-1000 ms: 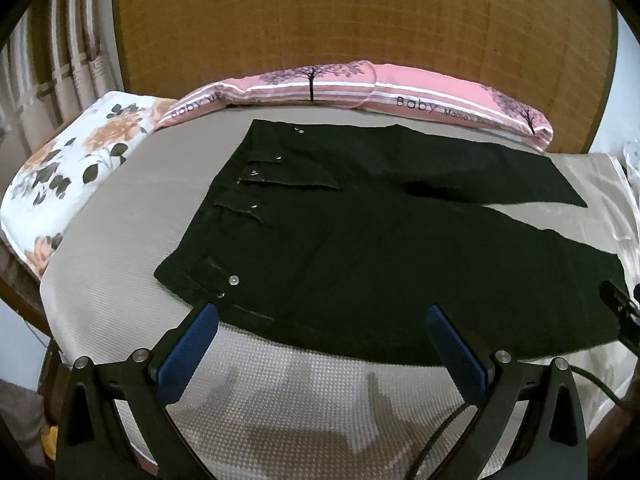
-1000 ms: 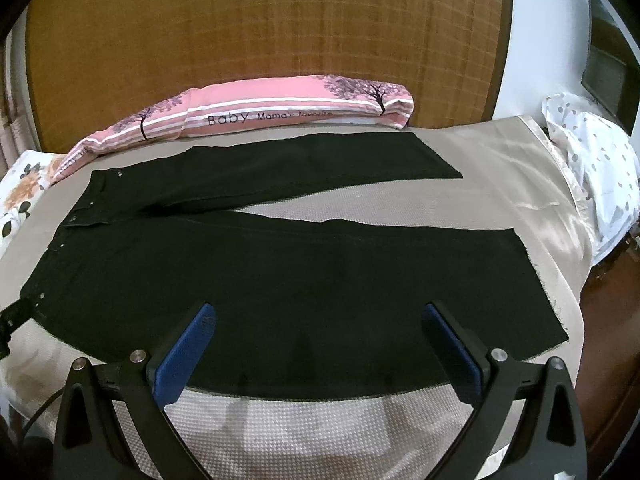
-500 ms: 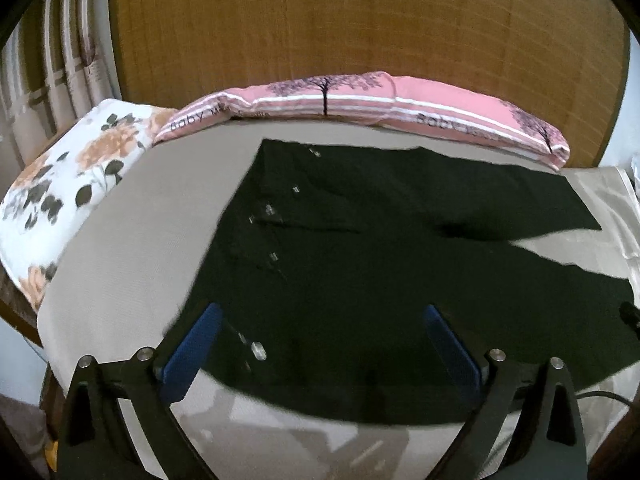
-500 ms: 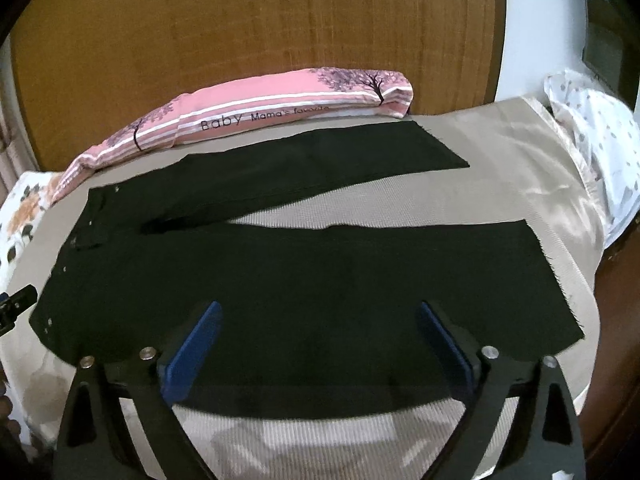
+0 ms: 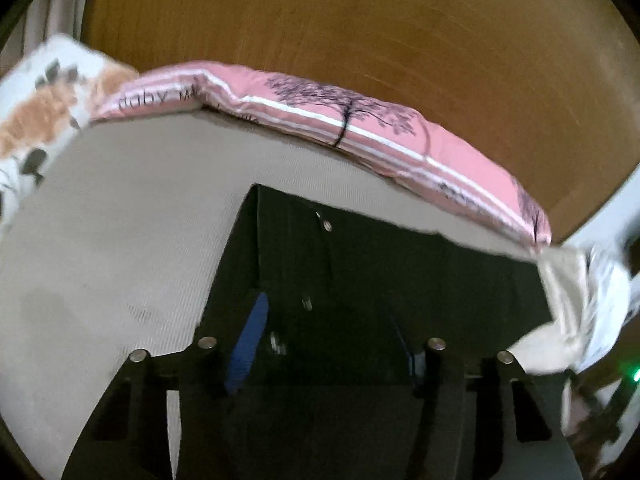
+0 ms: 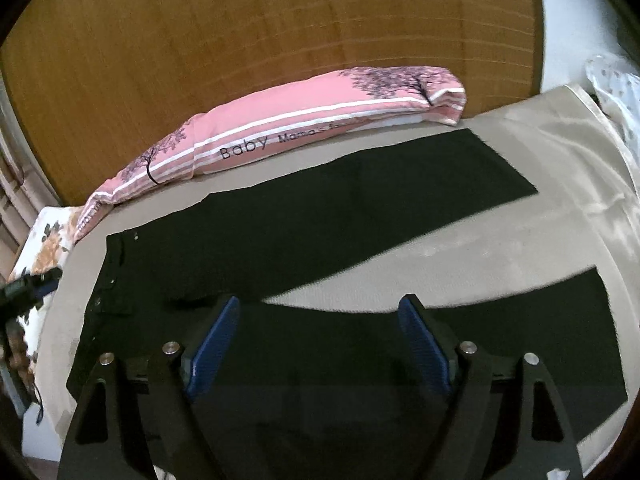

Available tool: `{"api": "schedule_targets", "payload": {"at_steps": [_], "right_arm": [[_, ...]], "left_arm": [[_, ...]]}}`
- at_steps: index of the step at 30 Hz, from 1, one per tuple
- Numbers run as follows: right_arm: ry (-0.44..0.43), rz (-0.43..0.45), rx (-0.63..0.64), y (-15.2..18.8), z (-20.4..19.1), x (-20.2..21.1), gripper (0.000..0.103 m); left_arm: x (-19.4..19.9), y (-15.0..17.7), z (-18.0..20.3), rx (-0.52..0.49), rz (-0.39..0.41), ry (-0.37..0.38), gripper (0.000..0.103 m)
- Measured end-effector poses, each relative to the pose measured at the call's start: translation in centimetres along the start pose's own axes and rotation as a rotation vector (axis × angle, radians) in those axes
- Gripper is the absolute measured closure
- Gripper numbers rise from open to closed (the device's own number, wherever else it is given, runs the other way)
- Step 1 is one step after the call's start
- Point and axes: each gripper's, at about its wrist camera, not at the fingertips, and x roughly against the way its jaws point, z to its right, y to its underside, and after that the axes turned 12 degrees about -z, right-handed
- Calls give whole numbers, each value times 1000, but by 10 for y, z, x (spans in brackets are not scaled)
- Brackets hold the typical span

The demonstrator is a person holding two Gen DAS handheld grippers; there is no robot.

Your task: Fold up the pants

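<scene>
Floral pillow (image 6: 44,252): white with orange blooms, at the far left edge of the bed, beside the pink one.

Left gripper (image 5: 328,344): seen from its own wrist view, blurred; poised over the waist end of the pants. Its blue-padded fingers (image 5: 250,344) are closing, dark cloth lying beneath and between them; whether the pads yet press the cloth cannot be told. In the right wrist view it shows only as a dark shape at the left border (image 6: 24,286).

Pants (image 6: 280,240): black, spread flat on the bed, waistband with metal buttons at the left, two legs running rightward and splaying apart, the far leg ending near the pink pillow's right end.

Bed (image 6: 520,232): beige textured cover, carrying the pants; a shinier beige sheet at its right side.

Pink pillow (image 6: 304,128): long, striped white, printed with trees and the word "Baby", laid along the headboard.

Headboard (image 6: 240,40): brown woven panel behind the pillows.

Right gripper (image 6: 320,332): over the near leg, fingers apart and closing, cloth below them, not clamped.

White spotted cloth (image 6: 616,84): at the far right.
</scene>
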Motion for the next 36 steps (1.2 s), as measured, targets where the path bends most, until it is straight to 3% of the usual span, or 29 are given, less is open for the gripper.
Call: {"api": "schedule_targets", "payload": {"at_steps": [6,15,20,25,29,33,35,36], "right_arm": [[5,-59,19,-19,-16,-34,24],[19,-115,40,-42,-30,-76,24],[18,-142,59,-56,-41,-99,24],[-1,-149,105,-74,-51,-115,24],[-77,-171,199,-100,-63,-131,24],[-131,-232,301,-129,-75,-154,24],[-132,-266,370,-145,-81,-169,24],[-138,-281,400,-153,-84,-175,24]], "left_arm": [[-45,-56,-43,149,-96,185,51],[-88,-86,-80,206,-149,171,53],[-106,-94,-81,172,-192,215,71],[-116,-103,-77,136,-202,215,80],[-126,-111,-75,135,-182,227,80],[-130,-113,-78,220,-131,268,80],[-127,-110,-79,254,-86,251,92],[-124,-108,-78,251,-71,242,92]]}}
